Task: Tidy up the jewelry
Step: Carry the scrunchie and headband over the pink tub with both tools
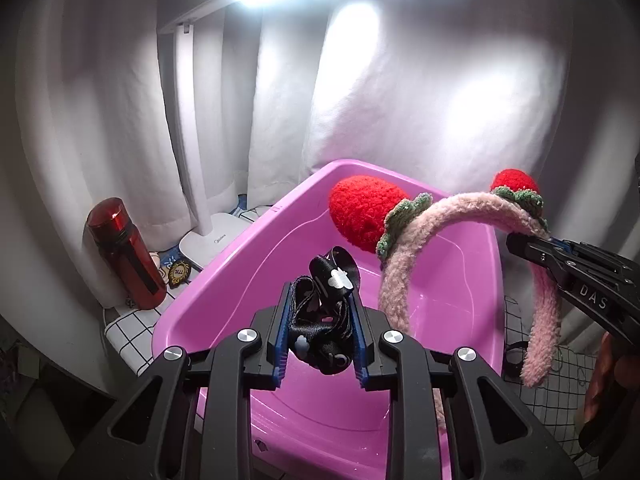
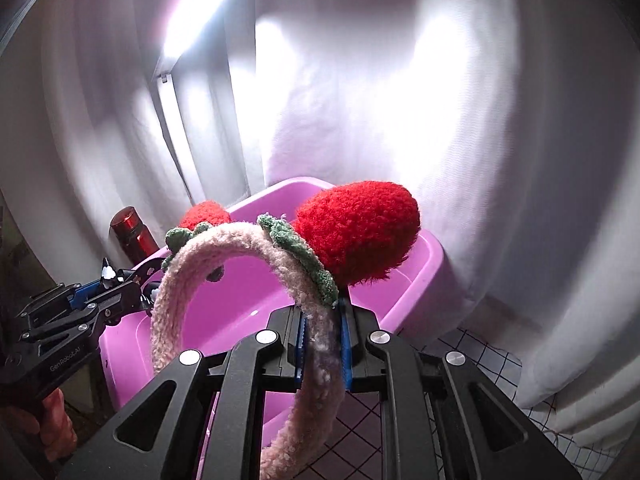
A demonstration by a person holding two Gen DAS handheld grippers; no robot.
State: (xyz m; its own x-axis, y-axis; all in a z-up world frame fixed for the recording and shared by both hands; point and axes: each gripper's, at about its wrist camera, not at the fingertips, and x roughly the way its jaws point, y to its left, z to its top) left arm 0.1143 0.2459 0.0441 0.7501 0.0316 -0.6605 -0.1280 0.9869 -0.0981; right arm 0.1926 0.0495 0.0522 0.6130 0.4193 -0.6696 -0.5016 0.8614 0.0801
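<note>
My left gripper (image 1: 320, 300) is shut on a bunched black ribbon hair accessory (image 1: 326, 312) with small white and pink prints, held above the pink plastic bin (image 1: 240, 264). My right gripper (image 2: 322, 320) is shut on a fuzzy pink headband (image 2: 192, 272) that carries two red knitted strawberries (image 2: 360, 232) with green leaves. In the left wrist view the headband (image 1: 400, 264) hangs over the bin's right side, with the right gripper (image 1: 520, 246) clamped on its right arm. The left gripper (image 2: 132, 284) shows at the bin's left rim in the right wrist view.
A red drinking bottle (image 1: 124, 252) and a white desk lamp base (image 1: 216, 240) stand left of the bin (image 2: 424, 264) on a white grid-pattern cloth (image 1: 128, 332). White curtains (image 1: 420, 100) close off the back. A hand (image 2: 52, 424) holds the left gripper's handle.
</note>
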